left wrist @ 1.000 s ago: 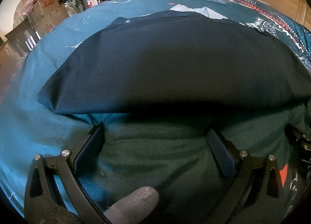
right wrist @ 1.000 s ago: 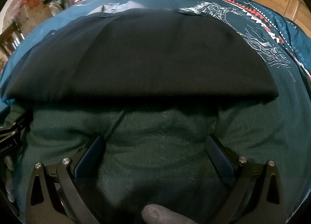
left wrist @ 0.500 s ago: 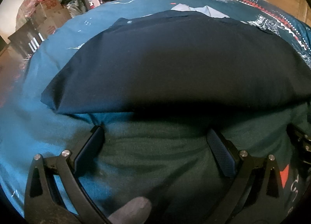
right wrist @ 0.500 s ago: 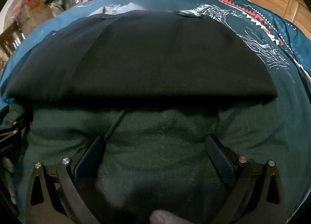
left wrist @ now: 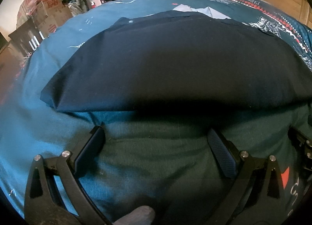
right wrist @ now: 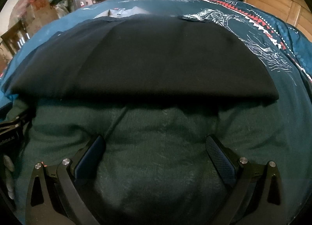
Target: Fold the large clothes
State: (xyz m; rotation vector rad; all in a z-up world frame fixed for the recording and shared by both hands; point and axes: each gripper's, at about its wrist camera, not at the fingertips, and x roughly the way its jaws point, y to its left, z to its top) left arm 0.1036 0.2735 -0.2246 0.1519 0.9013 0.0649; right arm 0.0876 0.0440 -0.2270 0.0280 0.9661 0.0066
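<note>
Comparing this moment with the second before it, we find very little has shifted: in the left wrist view the dark shirt (left wrist: 175, 65) sits a touch farther off and the teal bedspread (left wrist: 39, 127) shows a little more at the near left, which we read as a slight drawing back or lift of that hand. The shirt itself has not moved; it lies flat on the bed as a broad folded panel, its near edge (right wrist: 146, 100) running straight across both views. Our left gripper (left wrist: 156, 143) and right gripper (right wrist: 156, 151) both stand spread wide, holding nothing, poised over bare bedspread just short of that edge. We judge one fold finished and released, with the next grasp not yet begun.
</note>
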